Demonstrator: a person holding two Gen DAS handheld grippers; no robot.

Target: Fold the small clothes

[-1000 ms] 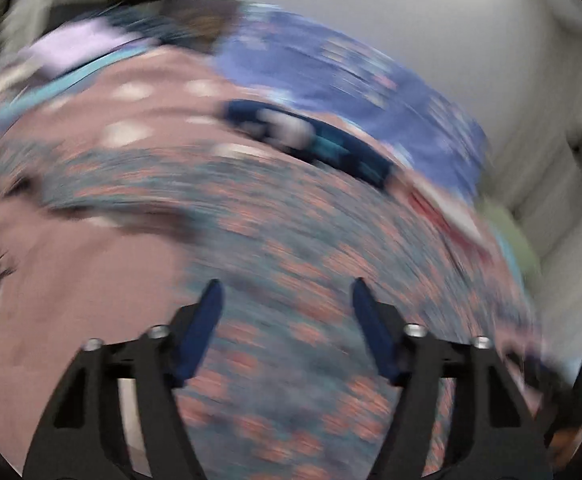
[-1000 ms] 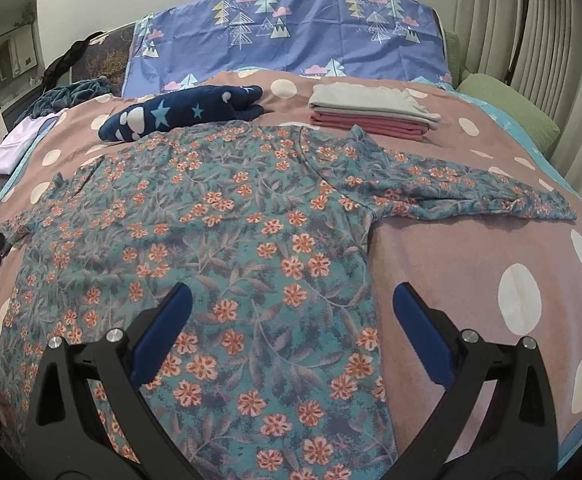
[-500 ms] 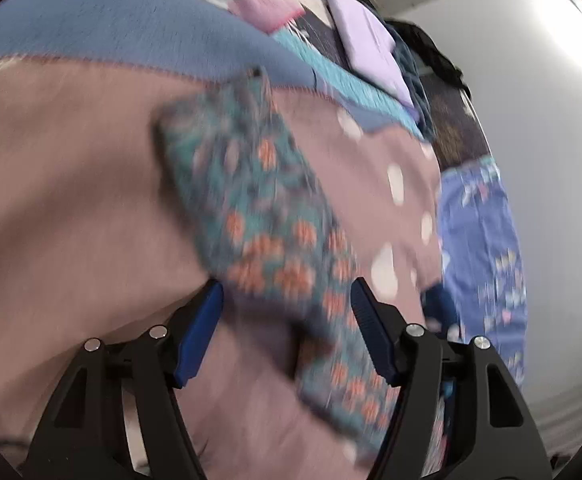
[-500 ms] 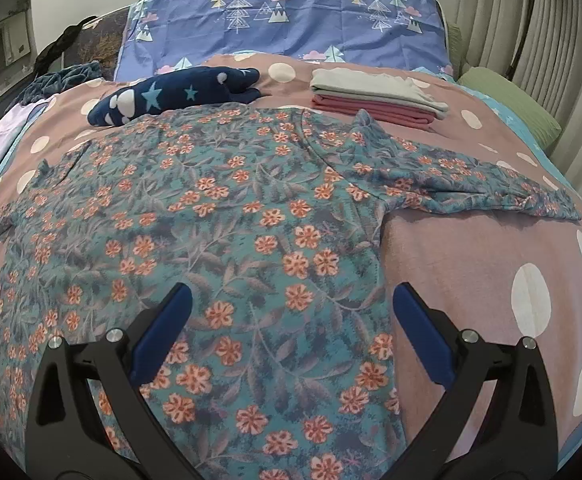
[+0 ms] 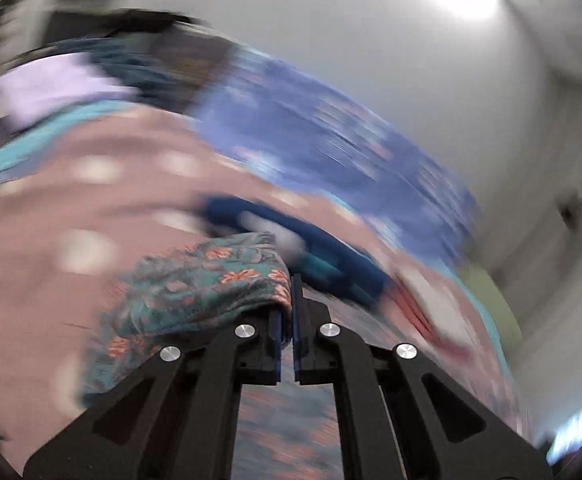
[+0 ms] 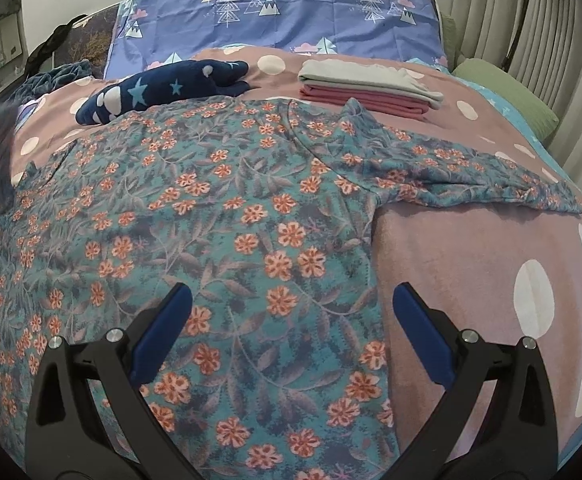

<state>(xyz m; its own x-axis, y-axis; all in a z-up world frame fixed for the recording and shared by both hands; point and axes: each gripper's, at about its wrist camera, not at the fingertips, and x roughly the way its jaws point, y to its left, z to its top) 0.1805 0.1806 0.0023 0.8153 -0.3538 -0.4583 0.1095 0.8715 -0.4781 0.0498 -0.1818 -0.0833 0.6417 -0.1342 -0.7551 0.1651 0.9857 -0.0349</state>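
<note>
Both left fingers point(image 5: 295, 296) pinch floral shirt point(image 5: 211, 280) sleeve; right fingers point(image 6: 419, 332) straddle its hem.

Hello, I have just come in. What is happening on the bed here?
A person is folding a floral shirt spread flat on a dotted bedspread, using tongs in each hand. The left tongs are shut on a bunched piece of the shirt, apparently its sleeve. The right tongs hang open over the shirt's lower part, holding nothing. Folded clothes already lie stacked near the pillows.
</note>
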